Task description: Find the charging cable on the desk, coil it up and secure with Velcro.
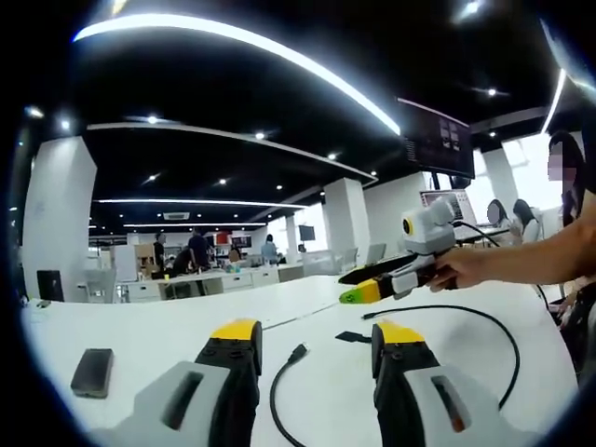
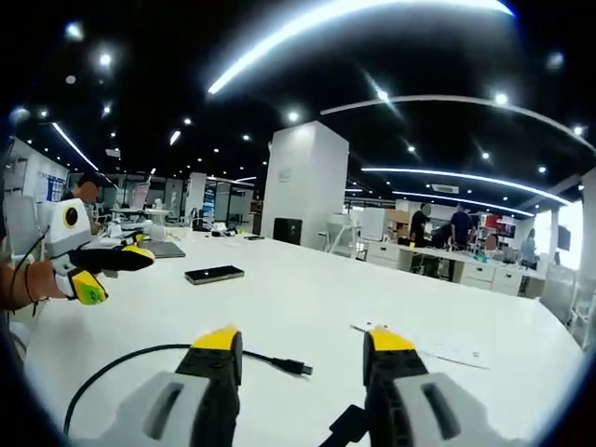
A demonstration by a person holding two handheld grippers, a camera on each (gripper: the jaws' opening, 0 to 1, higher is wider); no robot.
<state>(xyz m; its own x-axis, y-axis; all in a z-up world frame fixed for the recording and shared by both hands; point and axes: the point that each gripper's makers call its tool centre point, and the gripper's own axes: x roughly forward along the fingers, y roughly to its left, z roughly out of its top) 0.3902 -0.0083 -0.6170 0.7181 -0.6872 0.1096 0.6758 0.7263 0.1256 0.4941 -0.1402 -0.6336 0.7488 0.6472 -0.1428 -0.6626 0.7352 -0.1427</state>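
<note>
A black charging cable (image 1: 510,346) lies loose on the white desk (image 1: 168,335); one plug end (image 1: 298,352) rests between my left gripper's (image 1: 318,335) open jaws. A small black strap (image 1: 352,336), likely the Velcro, lies just beyond them. The right gripper (image 1: 350,287), held by a hand, hovers above the desk past the cable. In the right gripper view the cable (image 2: 121,358) runs from the left to its plug (image 2: 299,368) between my right gripper's (image 2: 305,343) open jaws, with the strap (image 2: 345,426) below. At the left the left gripper (image 2: 119,277) floats open.
A dark phone (image 1: 91,371) lies on the desk left of the left gripper, also seen as the phone (image 2: 214,274) further back. A flat white sheet (image 2: 438,350) lies to the right. People sit and stand at distant desks, and one person stands at the right edge (image 1: 568,186).
</note>
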